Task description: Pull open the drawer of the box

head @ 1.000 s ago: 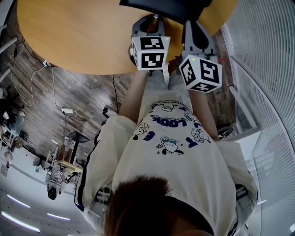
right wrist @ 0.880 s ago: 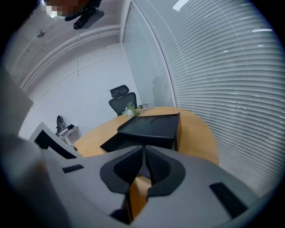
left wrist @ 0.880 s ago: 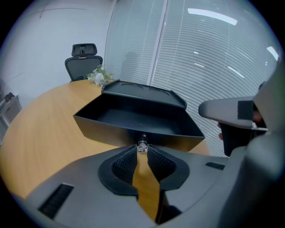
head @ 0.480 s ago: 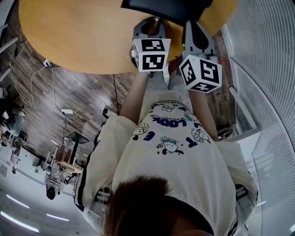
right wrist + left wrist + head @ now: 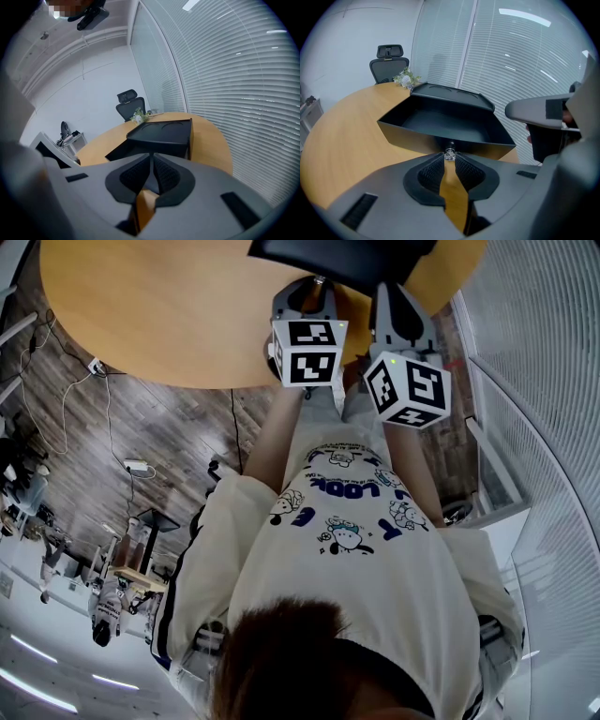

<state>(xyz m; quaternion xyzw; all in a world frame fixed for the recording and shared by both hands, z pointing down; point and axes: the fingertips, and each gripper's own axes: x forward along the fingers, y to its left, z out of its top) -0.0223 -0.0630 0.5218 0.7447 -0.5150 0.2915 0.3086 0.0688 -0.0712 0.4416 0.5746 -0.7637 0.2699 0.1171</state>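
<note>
- Box (image 5: pixel 453 93): black, low, standing on the round wooden counter (image 5: pixel 342 140) near its window-side edge.
- Drawer (image 5: pixel 440 123): pulled out of the box toward the left gripper, its dark inside showing.
- Knob (image 5: pixel 450 152): small and clear, on the middle of the drawer front.
- Left gripper (image 5: pixel 449 159): jaws narrow, pinched on the knob at their tips.
- Right gripper (image 5: pixel 151 159): jaws together, nothing between them, aimed at the box's front corner; whether it touches the box cannot be told.
- Office chair (image 5: pixel 389 61) and flower sprig (image 5: pixel 407 78): at the counter's far side.
</note>
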